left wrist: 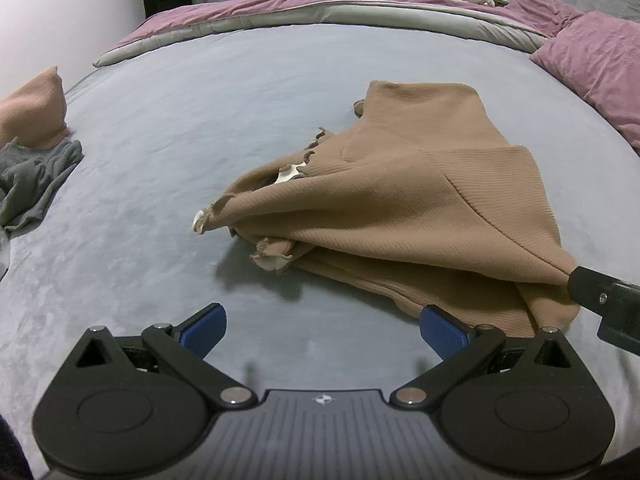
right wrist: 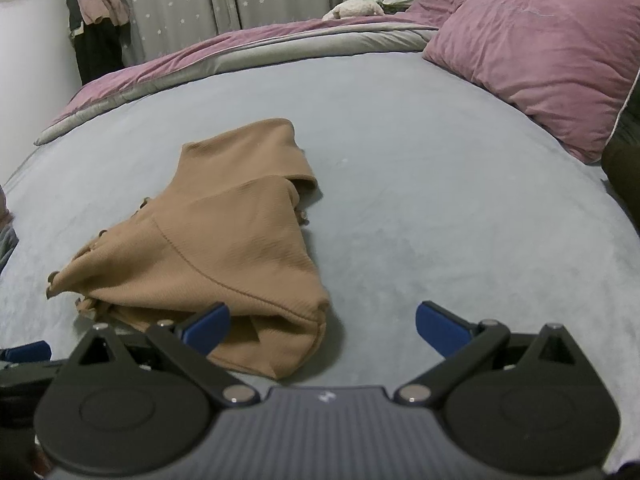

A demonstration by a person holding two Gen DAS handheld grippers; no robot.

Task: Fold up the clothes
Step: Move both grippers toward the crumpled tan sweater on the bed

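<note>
A tan ribbed garment (left wrist: 400, 200) with frilled edges lies loosely folded on the grey bedsheet (left wrist: 200, 100); part of it is bunched and raised toward its near right corner. My left gripper (left wrist: 324, 330) stands open just in front of its near edge, with nothing between the blue pads (left wrist: 204, 330). In the right wrist view the same garment (right wrist: 224, 248) lies left of centre. My right gripper (right wrist: 324, 324) is open, its left pad (right wrist: 208, 326) over the garment's near edge and its right pad over bare sheet. The right gripper's black finger (left wrist: 592, 288) shows by the raised corner.
A grey garment (left wrist: 36, 184) and a peach one (left wrist: 32, 112) lie at the bed's left edge. Pink pillows (right wrist: 540, 52) line the right side. A purple and grey duvet (right wrist: 240, 48) is rolled along the far edge. Clothes (right wrist: 100, 20) hang on the wall behind.
</note>
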